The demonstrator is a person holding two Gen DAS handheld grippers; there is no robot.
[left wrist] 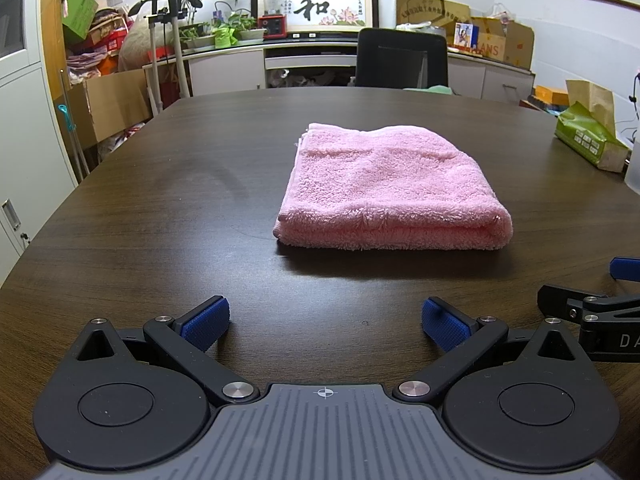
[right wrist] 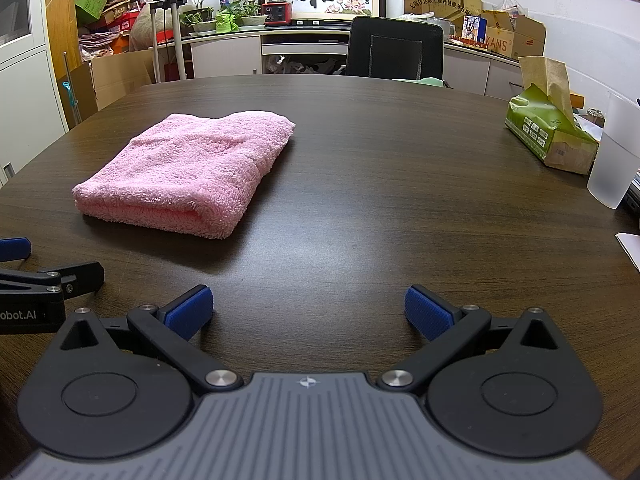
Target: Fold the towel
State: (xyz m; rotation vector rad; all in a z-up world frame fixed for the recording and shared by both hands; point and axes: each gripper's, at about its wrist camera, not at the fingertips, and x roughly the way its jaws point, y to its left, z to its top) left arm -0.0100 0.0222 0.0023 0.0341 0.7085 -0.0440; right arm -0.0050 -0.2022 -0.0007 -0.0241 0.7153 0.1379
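Pink towel (left wrist: 392, 184) lies folded into a thick, fluffy rectangle, several layers, rounded fold edge facing the cameras, flat on the dark wood table (left wrist: 160, 220). Left gripper (left wrist: 325, 326) jaws spread wide, blue pads (left wrist: 206, 322) empty, hovering near the table's front, apart from the towel. Right gripper (right wrist: 308, 312) likewise wide open, holding nothing, just beside the left one. Green tissue box (right wrist: 548, 136) and frosted cup (right wrist: 616, 156) at the table's right side; black chair (right wrist: 394, 48) behind.
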